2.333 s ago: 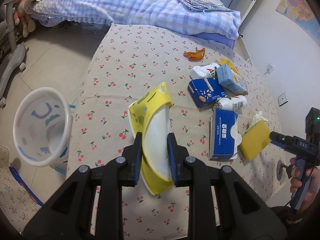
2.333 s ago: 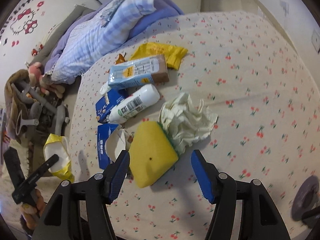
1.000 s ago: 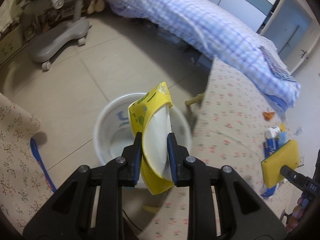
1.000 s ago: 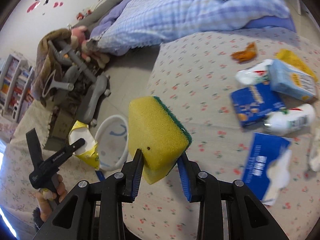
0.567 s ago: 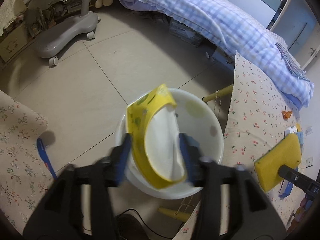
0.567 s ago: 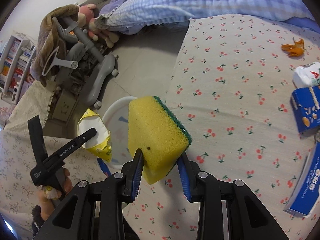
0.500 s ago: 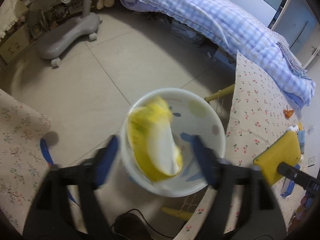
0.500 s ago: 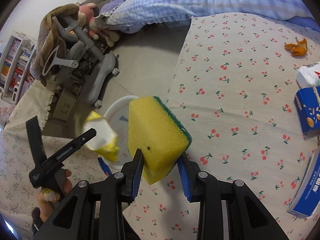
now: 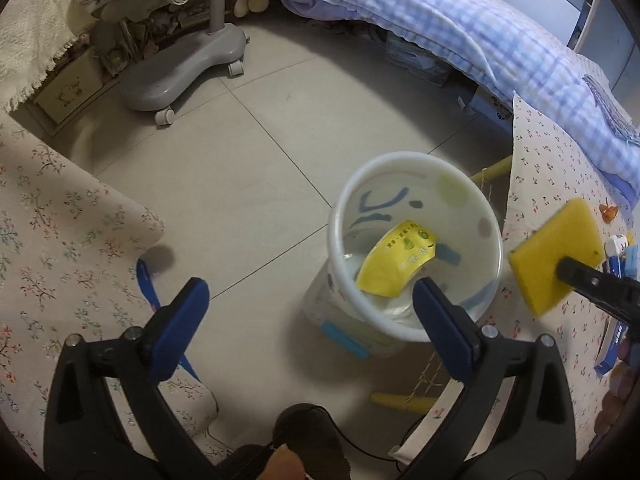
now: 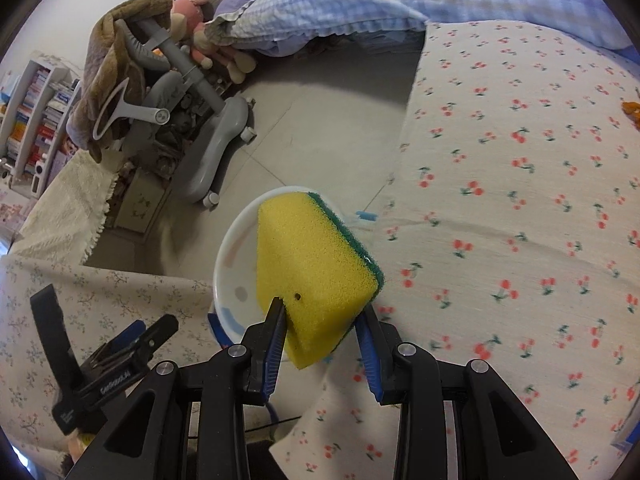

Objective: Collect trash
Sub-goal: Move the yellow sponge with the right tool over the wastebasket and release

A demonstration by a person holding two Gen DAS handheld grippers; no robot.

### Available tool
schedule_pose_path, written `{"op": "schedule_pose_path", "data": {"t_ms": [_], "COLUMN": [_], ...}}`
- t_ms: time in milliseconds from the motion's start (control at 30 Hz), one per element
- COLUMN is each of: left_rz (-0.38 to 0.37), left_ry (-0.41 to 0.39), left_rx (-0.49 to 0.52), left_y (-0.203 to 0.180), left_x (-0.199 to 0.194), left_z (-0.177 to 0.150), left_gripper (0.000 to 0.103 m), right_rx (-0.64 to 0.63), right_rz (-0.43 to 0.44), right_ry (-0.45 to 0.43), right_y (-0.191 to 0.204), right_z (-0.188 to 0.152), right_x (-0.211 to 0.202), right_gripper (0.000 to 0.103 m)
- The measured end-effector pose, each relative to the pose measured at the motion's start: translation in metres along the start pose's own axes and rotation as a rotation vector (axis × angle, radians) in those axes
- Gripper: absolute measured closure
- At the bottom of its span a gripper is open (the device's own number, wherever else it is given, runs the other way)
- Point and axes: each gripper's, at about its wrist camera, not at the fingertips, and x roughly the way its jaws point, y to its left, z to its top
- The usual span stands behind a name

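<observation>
Bed (image 9: 460,12) is seen far beyond both sets of jaws. Cherry-print worktop (image 10: 520,160) is spread ahead and right of the right jaws. White bin (image 9: 416,216) is stood on the floor just ahead of the left jaws, beside the worktop edge, presumably so trash can be dropped in from either hand. Left gripper (image 9: 304,312) is held pointing down by the bin; its jaws are opening, nothing is between them. Yellow wrapper (image 9: 396,264) is seen lying inside the bin, ahead of the right-hand left jaw, clear of the pads. Yellow sponge (image 10: 316,272) is clamped between the jaws of the right gripper (image 10: 320,332), pinched at its near end, so most of it is left sticking forward over the bin rim. Release over the bin is judged to be next.
</observation>
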Motion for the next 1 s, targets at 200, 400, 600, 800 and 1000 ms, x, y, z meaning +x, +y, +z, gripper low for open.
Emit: {"op": "schedule_pose_path", "data": {"t_ms": [200, 400, 600, 800, 1000], "left_rz": [-0.001, -0.012, -0.099, -0.156, -0.212], "left_ry": [-0.001, 0.007, 0.021, 0.015, 0.015], "left_rx": [-0.005, 0.011, 0.018, 0.098, 0.202], "left_y": [0.007, 0.004, -0.011, -0.062, -0.119], "left_x": [-0.002, -0.004, -0.009, -0.017, -0.030], "left_z": [-0.002, -0.006, -0.005, -0.010, -0.021], "left_gripper": [0.002, 0.002, 0.002, 0.002, 0.002], "right_rx": [-0.026, -0.065, -0.097, -0.088, -0.035], "right_rz": [0.015, 0.011, -0.050, -0.147, -0.265], "right_ry": [0.014, -0.001, -0.063, -0.173, -0.276], "right_y": [0.014, 0.024, 0.019, -0.012, -0.057], "right_z": [0.002, 0.001, -0.008, -0.020, -0.035], "right_x": [0.023, 0.019, -0.023, -0.086, -0.152], "right_gripper": [0.064, 0.036, 0.035, 0.028, 0.026]}}
